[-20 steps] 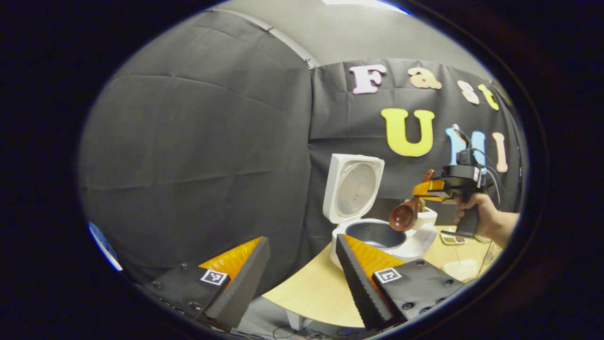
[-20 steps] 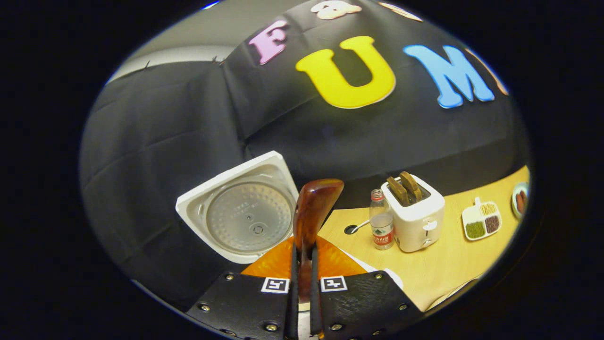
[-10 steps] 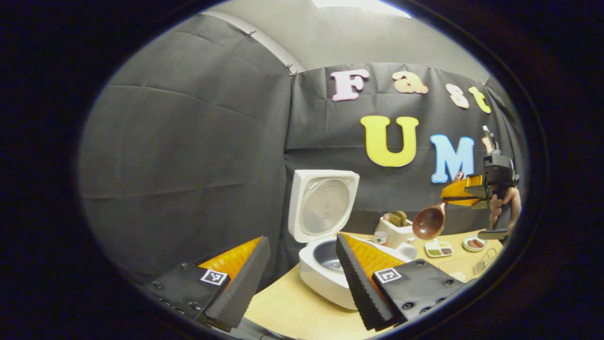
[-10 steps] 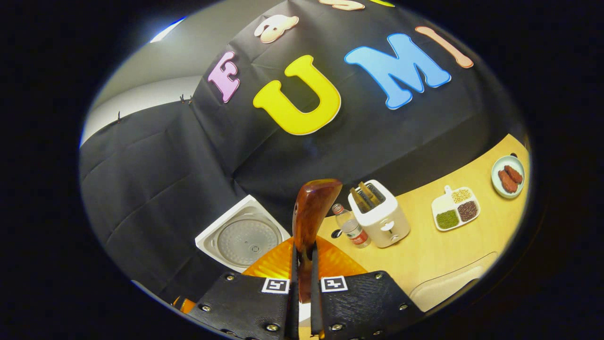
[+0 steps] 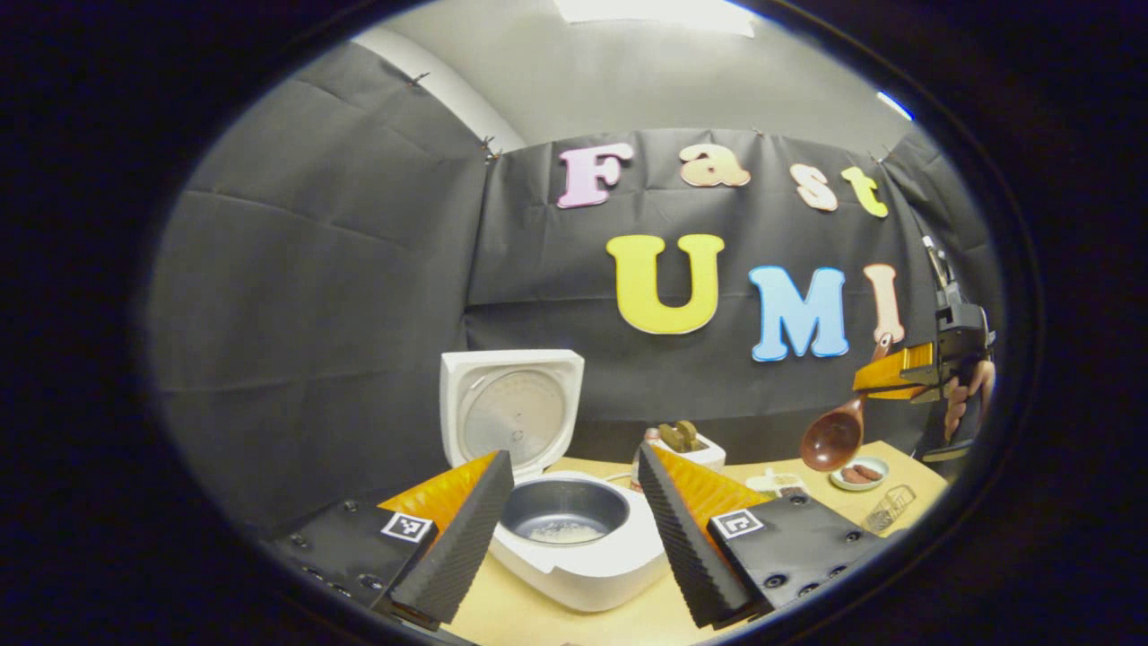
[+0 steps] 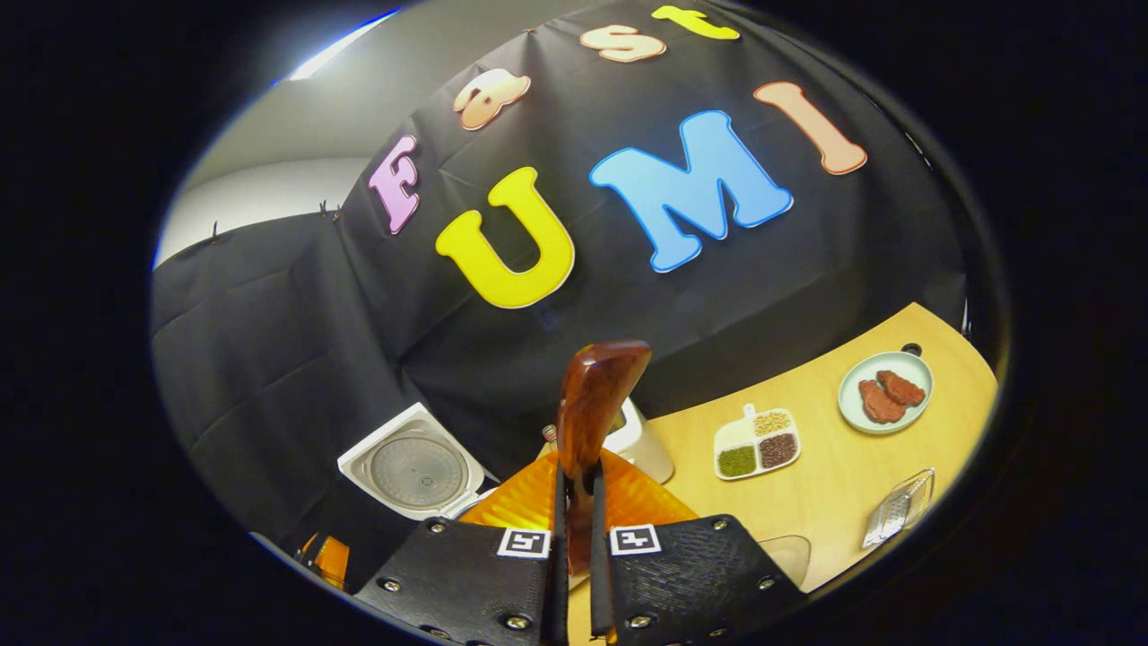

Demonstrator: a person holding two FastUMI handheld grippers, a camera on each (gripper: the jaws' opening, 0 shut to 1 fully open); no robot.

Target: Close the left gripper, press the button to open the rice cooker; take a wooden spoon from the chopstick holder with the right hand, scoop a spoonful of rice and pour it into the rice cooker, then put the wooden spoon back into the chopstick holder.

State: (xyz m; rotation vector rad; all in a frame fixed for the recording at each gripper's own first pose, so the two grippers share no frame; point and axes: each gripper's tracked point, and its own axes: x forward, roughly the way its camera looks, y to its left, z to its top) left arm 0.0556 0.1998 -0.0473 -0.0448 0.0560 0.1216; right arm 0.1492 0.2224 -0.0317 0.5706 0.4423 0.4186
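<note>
right gripper (image 6: 574,538) pinching wooden spoon (image 6: 592,404) | chopstick holder (image 6: 900,509) low to its right — nearer than rice cooker (image 5: 574,538) | left gripper (image 5: 574,529) spread

The left hand-held gripper (image 5: 574,529) hangs with its fingers spread wide, framing the white rice cooker (image 5: 574,547) on the worktop (image 5: 628,619). The lid (image 5: 511,413) stands upright and a little rice (image 5: 563,533) lies in the dark pot. Behind sits a toaster (image 5: 683,444). Far right, a hand (image 5: 969,399) holds the right hand-held gripper (image 5: 883,372) up in the air, clamped on a wooden spoon (image 5: 834,440) whose bowl hangs down above a plate (image 5: 858,474). A wire holder (image 5: 888,511) lies near the worktop's edge.
</note>
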